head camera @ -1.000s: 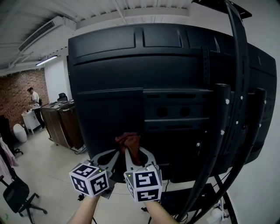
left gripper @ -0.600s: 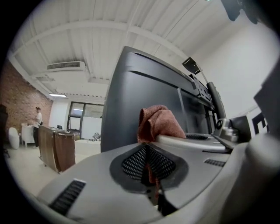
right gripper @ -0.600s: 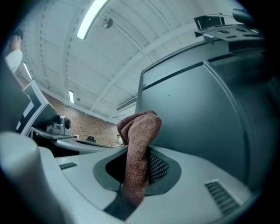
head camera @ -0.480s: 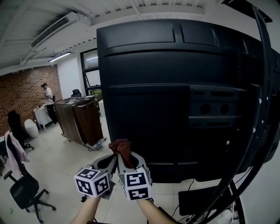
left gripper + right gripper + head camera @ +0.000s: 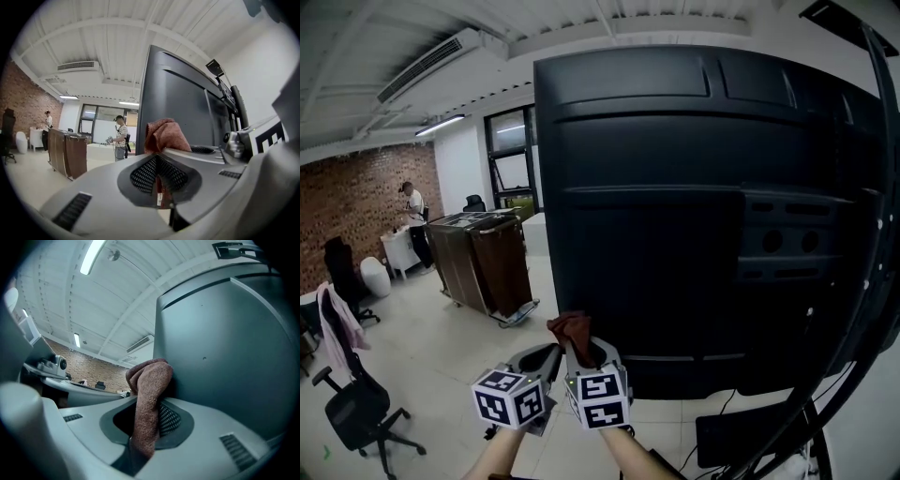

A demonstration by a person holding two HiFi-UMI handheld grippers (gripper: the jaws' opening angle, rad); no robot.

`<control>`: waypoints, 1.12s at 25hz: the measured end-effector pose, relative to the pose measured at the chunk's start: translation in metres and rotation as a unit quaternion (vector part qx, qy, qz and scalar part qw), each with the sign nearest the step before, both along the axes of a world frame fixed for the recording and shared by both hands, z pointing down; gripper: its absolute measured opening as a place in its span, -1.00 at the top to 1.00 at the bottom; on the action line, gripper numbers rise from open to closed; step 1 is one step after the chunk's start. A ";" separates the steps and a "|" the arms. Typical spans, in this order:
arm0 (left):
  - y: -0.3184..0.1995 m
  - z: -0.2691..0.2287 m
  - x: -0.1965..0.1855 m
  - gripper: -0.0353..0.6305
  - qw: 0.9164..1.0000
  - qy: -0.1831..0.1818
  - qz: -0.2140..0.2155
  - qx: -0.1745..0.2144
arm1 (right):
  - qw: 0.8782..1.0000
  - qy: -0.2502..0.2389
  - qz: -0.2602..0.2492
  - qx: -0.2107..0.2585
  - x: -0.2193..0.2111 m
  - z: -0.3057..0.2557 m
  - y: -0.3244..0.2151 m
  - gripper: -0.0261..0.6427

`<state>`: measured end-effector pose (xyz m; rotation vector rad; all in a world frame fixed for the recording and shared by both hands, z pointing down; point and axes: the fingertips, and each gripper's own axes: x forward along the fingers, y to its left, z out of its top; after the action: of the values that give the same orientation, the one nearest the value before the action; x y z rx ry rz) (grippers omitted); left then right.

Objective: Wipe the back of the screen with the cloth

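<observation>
Cloth: rust-brown, bunched, at the lower left edge of the back of the screen. Left gripper and right gripper sit just beside each other. Both sets of fingers pinch the cloth, with a strip of it trapped between each pair. In the right gripper view the wad looks pressed against the dark panel.

Judgement: a wiping stroke is in hand. Hold both pinches firm and let only fabric meet the panel. Sweep inward from this edge in overlapping passes, easing over ridges and recesses.
</observation>
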<state>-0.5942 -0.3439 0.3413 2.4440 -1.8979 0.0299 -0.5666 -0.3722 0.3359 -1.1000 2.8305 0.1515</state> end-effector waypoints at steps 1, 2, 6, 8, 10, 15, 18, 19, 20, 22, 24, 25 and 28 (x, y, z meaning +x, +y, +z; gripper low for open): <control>-0.002 0.000 0.004 0.87 1.000 0.001 0.004 0.001 | 1.000 0.000 0.003 0.000 0.003 0.002 -0.002 0.72; -0.004 -0.001 0.008 0.87 1.000 0.001 0.008 0.003 | 1.000 0.001 0.007 0.001 0.008 0.004 -0.003 0.72; -0.013 -0.006 0.040 0.87 0.999 0.003 0.032 0.014 | 1.000 0.000 0.024 0.006 0.039 0.002 -0.006 0.72; -0.016 -0.007 0.061 0.87 0.999 0.003 0.048 0.016 | 0.999 -0.003 0.039 0.008 0.061 0.001 -0.008 0.72; -0.019 -0.009 0.084 0.87 0.998 0.005 0.063 0.019 | 0.998 -0.003 0.054 0.012 0.084 -0.002 -0.009 0.72; -0.025 -0.010 0.150 0.87 0.994 0.008 0.109 0.022 | 0.995 -0.008 0.102 0.016 0.153 -0.003 -0.015 0.72; -0.028 -0.010 0.191 0.87 0.990 0.006 0.138 0.023 | 0.991 -0.011 0.134 0.013 0.196 0.001 -0.020 0.72; -0.029 -0.011 0.205 0.87 0.989 0.006 0.148 0.024 | 0.989 -0.010 0.144 0.012 0.210 0.001 -0.021 0.72; -0.031 -0.011 0.218 0.87 0.987 0.007 0.158 0.024 | 0.988 -0.009 0.154 0.011 0.224 0.000 -0.021 0.72; -0.032 -0.010 0.246 0.87 0.984 0.009 0.178 0.022 | 0.984 -0.008 0.175 0.010 0.252 0.001 -0.023 0.72; -0.033 -0.009 0.270 0.87 0.980 0.009 0.195 0.020 | 0.980 -0.009 0.197 0.007 0.278 0.001 -0.025 0.72; -0.033 -0.009 0.280 0.87 0.979 0.007 0.203 0.020 | 0.978 -0.011 0.209 0.004 0.290 0.001 -0.026 0.72; -0.034 -0.009 0.304 0.87 0.975 0.008 0.221 0.018 | 0.971 -0.017 0.238 -0.006 0.318 0.003 -0.030 0.72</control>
<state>-0.2902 -0.3775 0.3326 2.8248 -1.3205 -0.0077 -0.2491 -0.4021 0.3390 -1.7442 2.4858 0.1493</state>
